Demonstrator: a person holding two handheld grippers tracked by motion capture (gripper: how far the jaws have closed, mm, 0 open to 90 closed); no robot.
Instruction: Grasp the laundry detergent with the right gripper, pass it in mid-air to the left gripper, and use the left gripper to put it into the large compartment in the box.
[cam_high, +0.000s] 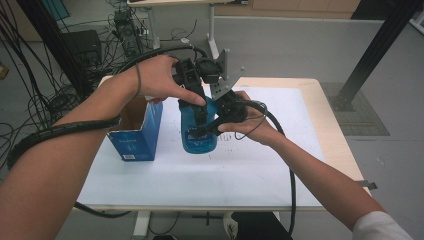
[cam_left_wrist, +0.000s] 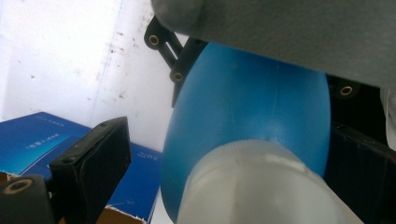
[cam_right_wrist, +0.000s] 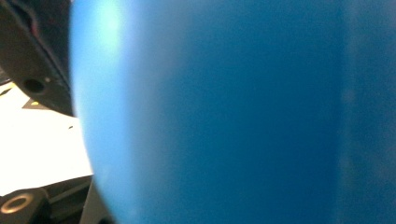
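The person's forearms were seen nearest the camera in the high view, entering from the bottom edge and converging on a blue bottle (cam_high: 199, 135), which stood upright on the white sheet (cam_high: 260, 165) covering the table (cam_high: 327, 115). Left of the bottle, just beside it, an open blue box (cam_high: 136, 131) was set upright on the sheet, its top flaps raised. Above the bottle, the left gripper (cam_high: 200, 107) was held pointing down over the bottle's top by the left hand (cam_high: 160, 79); in the left gripper view a translucent white cap (cam_left_wrist: 259, 186) was seen close up at the bottle's near end, with one black jaw standing clear to the left of it and the other hidden at the right, so whether the cap was pinched could not be told. Right of the bottle, the right gripper (cam_high: 207, 127) was brought in from the side by the right hand (cam_high: 250, 122), and its jaws were clamped around the bottle's body; in the right gripper view the blue wall (cam_right_wrist: 224, 112) was pressed up against the lens
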